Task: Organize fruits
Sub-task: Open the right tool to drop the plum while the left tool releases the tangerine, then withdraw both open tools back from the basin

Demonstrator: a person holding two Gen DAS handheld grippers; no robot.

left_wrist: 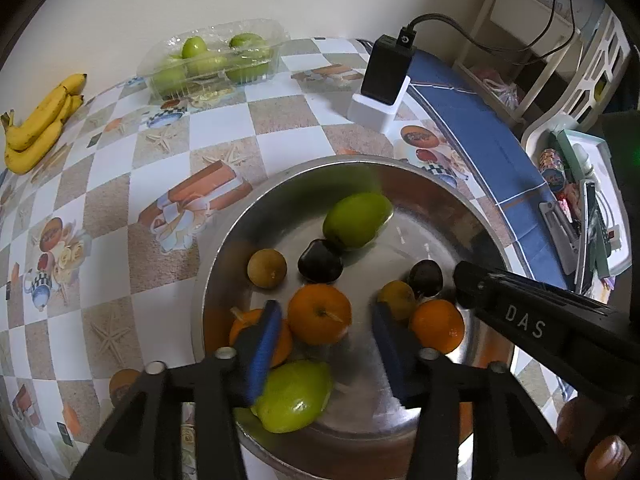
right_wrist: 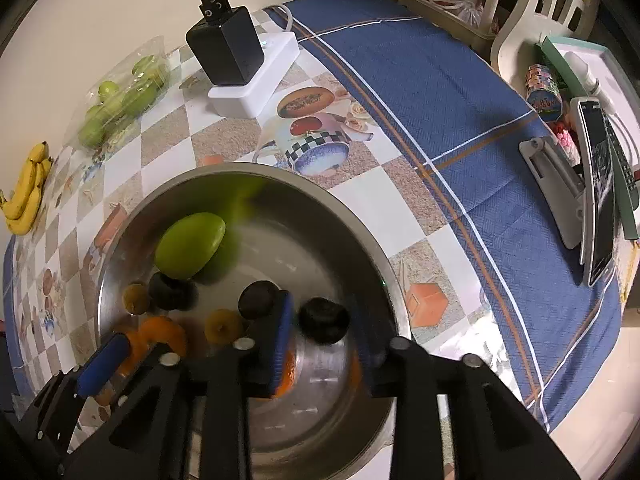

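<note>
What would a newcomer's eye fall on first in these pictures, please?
Probably the steel bowl in the middle of the patterned table, holding green, orange and dark fruits. Both hand-held grippers hang over it with open jaws. Far left near the wall lie bananas, beside a clear tray of green fruits.

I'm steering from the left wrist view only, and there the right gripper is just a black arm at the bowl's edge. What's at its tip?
Observer: A dark round fruit lies between the right gripper's fingers, on the floor of the bowl.
Operator: Is it clamped?
Observer: No. There is a gap between the left blue pad and that fruit, so the gripper is open.
Operator: I count only two dark fruits.
Observer: The right wrist view shows three. A second dark fruit sits just left of that pad, and a third dark fruit touches the green fruit.
</note>
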